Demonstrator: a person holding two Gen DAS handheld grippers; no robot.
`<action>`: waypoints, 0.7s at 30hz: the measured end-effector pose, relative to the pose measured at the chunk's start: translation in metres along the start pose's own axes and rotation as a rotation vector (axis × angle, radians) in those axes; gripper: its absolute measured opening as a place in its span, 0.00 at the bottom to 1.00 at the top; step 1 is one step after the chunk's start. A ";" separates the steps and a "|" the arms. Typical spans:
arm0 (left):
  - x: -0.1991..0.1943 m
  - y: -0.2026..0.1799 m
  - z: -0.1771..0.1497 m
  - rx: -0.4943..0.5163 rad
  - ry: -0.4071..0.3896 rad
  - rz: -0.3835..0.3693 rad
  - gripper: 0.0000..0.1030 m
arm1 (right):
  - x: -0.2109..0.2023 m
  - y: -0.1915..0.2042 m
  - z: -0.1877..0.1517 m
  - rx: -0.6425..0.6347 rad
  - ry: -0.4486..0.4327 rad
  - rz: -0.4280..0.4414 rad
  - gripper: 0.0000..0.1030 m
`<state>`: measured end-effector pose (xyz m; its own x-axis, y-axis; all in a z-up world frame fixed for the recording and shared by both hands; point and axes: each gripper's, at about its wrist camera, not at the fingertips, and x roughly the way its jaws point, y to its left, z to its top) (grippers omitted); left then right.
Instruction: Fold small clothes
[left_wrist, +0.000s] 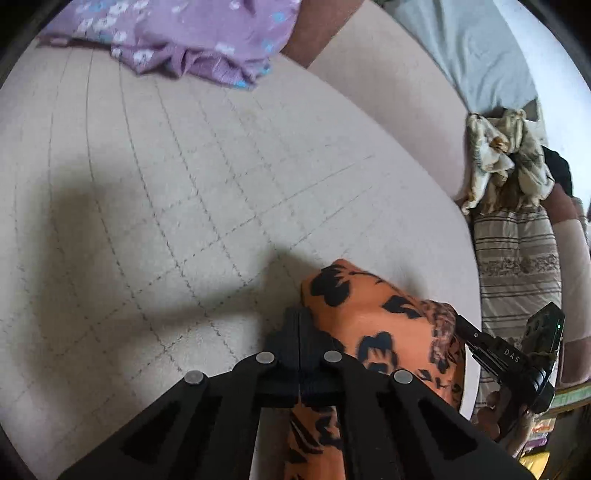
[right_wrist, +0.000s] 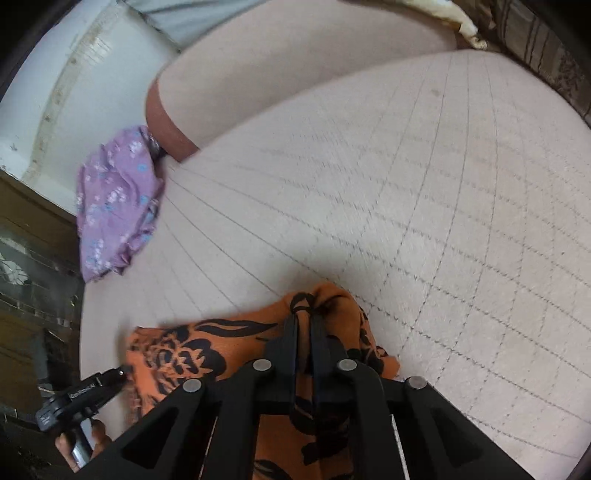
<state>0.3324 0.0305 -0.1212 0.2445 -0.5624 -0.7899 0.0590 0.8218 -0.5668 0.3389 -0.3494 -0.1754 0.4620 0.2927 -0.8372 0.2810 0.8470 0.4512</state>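
Observation:
An orange cloth (left_wrist: 373, 314) with black flower print lies bunched at the near edge of a cream quilted seat (left_wrist: 184, 203). In the left wrist view my left gripper (left_wrist: 298, 314) is shut, its fingers pressed together on the cloth's left edge. My right gripper (left_wrist: 461, 320) comes in from the right, tip at the cloth's other side. In the right wrist view the right gripper (right_wrist: 304, 316) is shut on a raised fold of the orange cloth (right_wrist: 207, 350). The left gripper (right_wrist: 123, 370) pinches the cloth's left edge, a hand behind it.
A purple flowered garment (left_wrist: 177, 37) lies crumpled at the seat's far side, and shows again as the purple garment (right_wrist: 114, 199). A crumpled cream and brown cloth (left_wrist: 506, 158) and a striped cushion (left_wrist: 517, 258) sit to the right. A padded backrest (right_wrist: 295, 74) rises behind.

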 end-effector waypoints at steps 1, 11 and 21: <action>-0.005 0.000 -0.001 0.007 -0.003 -0.008 0.02 | -0.007 0.001 -0.001 -0.012 -0.016 0.022 0.09; -0.019 -0.020 -0.052 0.073 0.014 -0.042 0.76 | -0.060 -0.037 -0.032 0.054 -0.123 0.160 0.90; 0.020 0.010 -0.055 -0.099 0.100 -0.185 0.52 | 0.007 -0.070 -0.041 0.130 0.140 0.238 0.74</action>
<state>0.2844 0.0221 -0.1556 0.1407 -0.7130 -0.6869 -0.0028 0.6935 -0.7204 0.2877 -0.3881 -0.2257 0.4097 0.5420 -0.7338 0.2879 0.6864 0.6678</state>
